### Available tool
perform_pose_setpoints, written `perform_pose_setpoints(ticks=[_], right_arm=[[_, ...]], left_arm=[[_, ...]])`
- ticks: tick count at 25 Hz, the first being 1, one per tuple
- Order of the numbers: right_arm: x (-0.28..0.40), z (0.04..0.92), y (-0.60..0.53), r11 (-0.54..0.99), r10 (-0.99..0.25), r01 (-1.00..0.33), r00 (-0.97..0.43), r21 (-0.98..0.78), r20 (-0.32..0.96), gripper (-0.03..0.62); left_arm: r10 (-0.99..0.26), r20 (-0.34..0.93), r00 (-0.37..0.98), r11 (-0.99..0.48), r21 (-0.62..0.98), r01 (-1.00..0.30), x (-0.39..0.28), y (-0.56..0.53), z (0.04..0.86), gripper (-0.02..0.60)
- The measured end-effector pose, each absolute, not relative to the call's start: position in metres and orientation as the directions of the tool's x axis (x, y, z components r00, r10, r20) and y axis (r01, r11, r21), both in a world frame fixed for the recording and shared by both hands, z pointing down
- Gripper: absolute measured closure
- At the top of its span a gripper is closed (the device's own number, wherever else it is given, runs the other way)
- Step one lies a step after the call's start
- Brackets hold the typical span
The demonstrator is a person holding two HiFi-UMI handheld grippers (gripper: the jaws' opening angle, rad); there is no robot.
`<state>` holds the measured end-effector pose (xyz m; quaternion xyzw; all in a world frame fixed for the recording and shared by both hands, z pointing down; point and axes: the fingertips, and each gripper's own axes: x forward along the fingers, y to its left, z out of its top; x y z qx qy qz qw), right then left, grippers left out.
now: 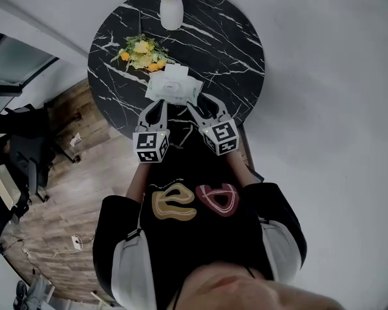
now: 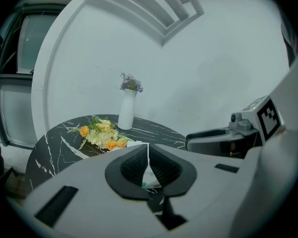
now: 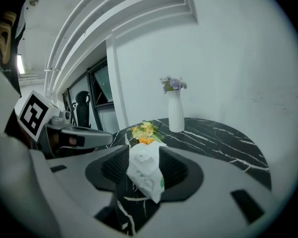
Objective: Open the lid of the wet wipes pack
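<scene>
The white wet wipes pack (image 1: 173, 86) is at the near side of the round black marble table (image 1: 226, 50). My left gripper (image 1: 160, 102) is at its near left corner. In the left gripper view the left gripper (image 2: 148, 155) is shut on a thin white edge of the pack (image 2: 149, 180). My right gripper (image 1: 199, 101) is at the near right corner. In the right gripper view the pack (image 3: 148, 182) fills the gap of the right gripper (image 3: 144, 162), touches both pads and hangs tilted above the table. Its white lid (image 3: 143, 158) lies flat and closed.
A bunch of yellow and orange flowers (image 1: 142, 51) lies just behind the pack. A white vase (image 1: 171, 11) stands at the table's far edge. White wall runs behind and to the right. Dark furniture (image 1: 19, 141) stands on the wooden floor at the left.
</scene>
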<state>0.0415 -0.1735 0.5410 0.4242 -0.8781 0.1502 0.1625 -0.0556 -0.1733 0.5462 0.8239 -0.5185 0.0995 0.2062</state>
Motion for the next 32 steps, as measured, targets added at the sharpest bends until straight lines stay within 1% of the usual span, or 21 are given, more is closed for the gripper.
perform_pose_setpoints(ticks=[2, 5, 12, 16, 32], right_arm=[[0.042, 0.542, -0.171, 0.597, -0.694, -0.792, -0.590, -0.128, 0.413, 0.423], [0.043, 0.542, -0.169, 0.575, -0.699, -0.801, -0.587, -0.167, 0.409, 0.487], [0.037, 0.540, -0.161, 0.589, -0.701, -0.795, -0.593, -0.149, 0.395, 0.567], [0.039, 0.538, -0.156, 0.593, -0.711, -0.796, -0.587, -0.121, 0.387, 0.583], [0.043, 0.538, -0.158, 0.607, -0.711, -0.790, -0.590, -0.089, 0.381, 0.584]], left_arm=[[-0.815, 0.372, 0.443, -0.382, 0.230, -0.895, -0.052, -0.171, 0.545, 0.561], [-0.814, 0.370, 0.448, -0.387, 0.228, -0.893, -0.045, -0.168, 0.543, 0.561], [-0.801, 0.361, 0.478, -0.427, 0.215, -0.878, -0.031, -0.163, 0.540, 0.561], [-0.804, 0.357, 0.476, -0.428, 0.208, -0.879, -0.026, -0.161, 0.539, 0.561], [-0.807, 0.360, 0.469, -0.428, 0.192, -0.883, -0.023, -0.161, 0.540, 0.563]])
